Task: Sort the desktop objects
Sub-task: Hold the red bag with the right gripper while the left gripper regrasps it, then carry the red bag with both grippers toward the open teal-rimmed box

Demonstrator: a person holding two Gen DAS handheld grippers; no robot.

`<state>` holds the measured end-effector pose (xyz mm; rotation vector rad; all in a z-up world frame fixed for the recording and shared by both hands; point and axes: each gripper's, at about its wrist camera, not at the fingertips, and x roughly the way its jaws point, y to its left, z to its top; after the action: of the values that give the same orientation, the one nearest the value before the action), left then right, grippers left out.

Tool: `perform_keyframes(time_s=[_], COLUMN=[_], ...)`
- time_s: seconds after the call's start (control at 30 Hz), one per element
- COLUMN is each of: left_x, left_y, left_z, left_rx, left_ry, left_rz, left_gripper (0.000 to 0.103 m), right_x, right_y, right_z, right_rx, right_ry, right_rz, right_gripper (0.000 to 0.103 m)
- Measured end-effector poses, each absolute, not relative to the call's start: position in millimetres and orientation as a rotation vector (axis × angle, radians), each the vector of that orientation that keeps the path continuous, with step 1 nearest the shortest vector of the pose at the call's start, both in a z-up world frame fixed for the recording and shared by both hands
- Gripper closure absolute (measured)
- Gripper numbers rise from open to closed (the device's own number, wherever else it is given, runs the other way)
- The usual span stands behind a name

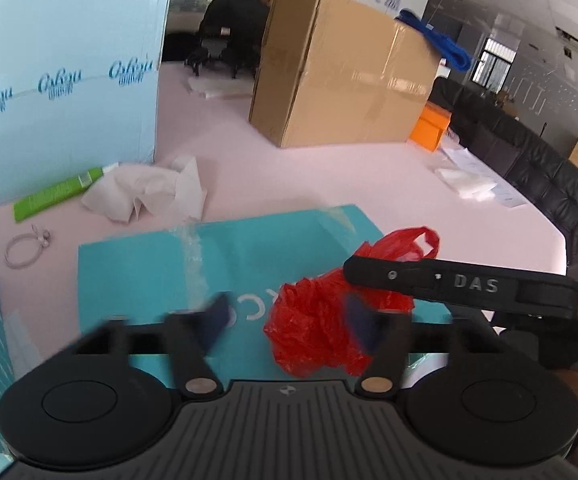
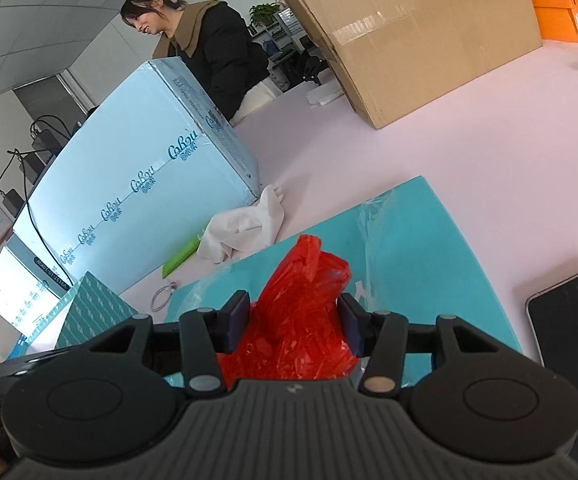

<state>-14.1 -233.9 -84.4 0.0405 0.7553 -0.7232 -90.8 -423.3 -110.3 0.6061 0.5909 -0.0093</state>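
A crumpled red plastic bag [image 1: 317, 320] [image 2: 301, 320] lies on a flat teal package [image 1: 149, 272] [image 2: 429, 248]. My right gripper [image 2: 293, 320] has both pads pressed against the bag's sides, shut on it. In the left wrist view one of its black fingers [image 1: 429, 280] reaches in from the right across the top of the bag. My left gripper [image 1: 289, 318] hovers open just in front of the bag, blurred, with its right pad near the red plastic and nothing held. To the left lie a crumpled white tissue [image 1: 149, 194], a green tube [image 1: 55, 194] and a small wire loop [image 1: 25, 248].
A tall light-blue carton [image 1: 61, 80] stands at the left and a big cardboard box [image 1: 349, 72] at the back, with an orange box [image 1: 429, 124] beside it. A teal patterned box [image 2: 93, 312] is near left, a dark phone [image 2: 569, 312] near right. A person [image 2: 217, 52] stands behind the carton.
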Motion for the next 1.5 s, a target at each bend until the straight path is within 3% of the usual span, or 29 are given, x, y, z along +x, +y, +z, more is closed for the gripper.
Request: perform_keyframes(time_s=[0.13, 0.2, 0.23, 0.43, 0.47, 0.5, 0.6, 1.5], left_x=[-18.8, -19.2, -19.4, -21.9, -21.7, -22.1, -22.7, -32.1], left_y=[-237.6, -241.5, -243.4, -255.2, -257.9, -258.9, -259.6, -217.2], left_z=[-84.3, -86.4, -87.8, -96.9, -99.6, -101.7, -106.0, -56.6], left_rx=[0.055, 0.072, 0.079, 0.116, 0.123, 0.122, 0.104, 0.049], left_ry=[0.748, 0.762, 0.770, 0.821, 0.836, 0.840, 0.847, 0.745], left_rz=[-0.763, -0.762, -0.763, -0.762, -0.765, -0.764, -0.762, -0.671], left_gripper=[0.029, 0.029, 0.029, 0.029, 0.033, 0.055, 0.061, 0.063], right_x=[-92.2, -93.4, -94.4, -95.9, -94.4, -90.9, -90.6, -85.6], right_y=[-427.4, -429.7, -430.2, -426.2, -423.8, -419.4, -407.5, -383.6], right_z=[-110.9, -110.1, -109.2, -103.3, -103.9, -105.2, -103.2, -64.7], right_rx=[0.630, 0.649, 0.649, 0.596, 0.582, 0.556, 0.490, 0.555], right_ry=[0.588, 0.581, 0.575, 0.582, 0.600, 0.637, 0.650, 0.550], right_rz=[-0.028, -0.029, -0.033, -0.020, -0.003, 0.023, 0.030, 0.119], right_gripper=[0.038, 0.022, 0.019, 0.017, 0.026, 0.046, 0.051, 0.053])
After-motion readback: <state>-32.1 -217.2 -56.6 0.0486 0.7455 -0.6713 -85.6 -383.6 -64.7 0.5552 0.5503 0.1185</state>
